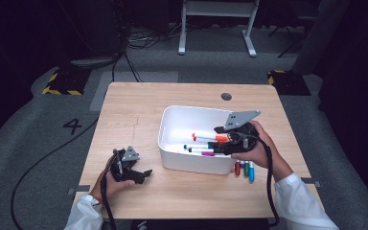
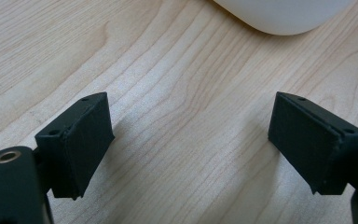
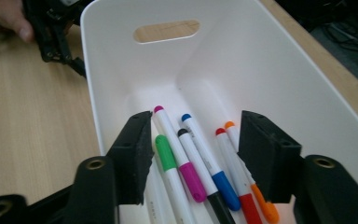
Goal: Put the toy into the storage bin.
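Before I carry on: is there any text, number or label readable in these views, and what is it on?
"4": dark numeral on the grey floor, left of the light wooden table.
Print on the white barrels of the markers in the white plastic bin: too small and blurred to read.
Nothing else legible.

White plastic bin (image 2: 282, 14): in your left gripper view the top edge cuts it off; you see just one rounded corner.
Markers lying in the bin (image 3: 200, 168): your right gripper view's bottom edge cuts off their lower ends.
Three capped markers on the wooden table (image 1: 244, 168): the bin's wall hides their far ends from above.
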